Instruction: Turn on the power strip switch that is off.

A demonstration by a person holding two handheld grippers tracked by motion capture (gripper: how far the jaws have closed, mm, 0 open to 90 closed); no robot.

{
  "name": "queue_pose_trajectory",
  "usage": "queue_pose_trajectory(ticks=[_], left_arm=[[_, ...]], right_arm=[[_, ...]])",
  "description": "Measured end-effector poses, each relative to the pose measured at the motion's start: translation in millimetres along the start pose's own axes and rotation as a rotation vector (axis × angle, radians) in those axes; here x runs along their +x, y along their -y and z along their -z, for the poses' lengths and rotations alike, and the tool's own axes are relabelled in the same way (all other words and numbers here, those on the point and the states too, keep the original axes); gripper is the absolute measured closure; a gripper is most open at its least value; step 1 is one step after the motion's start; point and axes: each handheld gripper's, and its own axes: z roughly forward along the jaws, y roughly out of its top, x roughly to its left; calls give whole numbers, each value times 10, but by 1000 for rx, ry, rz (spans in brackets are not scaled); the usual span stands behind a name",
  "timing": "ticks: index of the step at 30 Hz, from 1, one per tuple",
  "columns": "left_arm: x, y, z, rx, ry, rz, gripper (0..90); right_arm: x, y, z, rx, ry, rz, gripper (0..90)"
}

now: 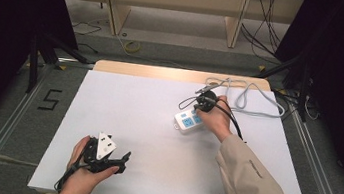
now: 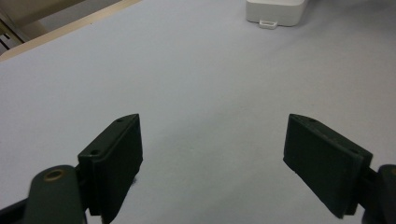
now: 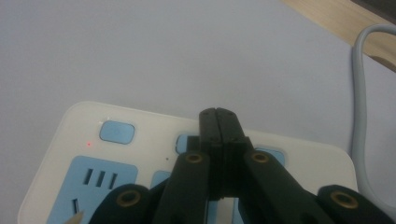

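Beige sleeve (image 1: 254, 186), black screwed jaws

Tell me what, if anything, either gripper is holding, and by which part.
Nothing is held. The right gripper has its jaws shut together, empty, over the power strip. The left gripper is open above bare table.

My left gripper (image 1: 118, 163) sits low at about 7 o'clock on the table, jaws spread wide, pointing toward 3 o'clock, hand (image 1: 80, 175) wrapped around its body. My right gripper (image 3: 218, 122) is out at 1 o'clock, jaws pressed together, forearm (image 1: 253, 188) extended, sleeved.
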Motion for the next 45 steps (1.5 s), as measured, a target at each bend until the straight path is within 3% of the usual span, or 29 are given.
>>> queue_pose_trajectory(ticks=[33,45], left_arm=[[4,4,-3,2,0,1,193],[1,7,1,-1,-1,4,193]], right_arm=[[26,-39,13,-1,-45,16,900],[38,-76,-1,31,-35,19,900]])
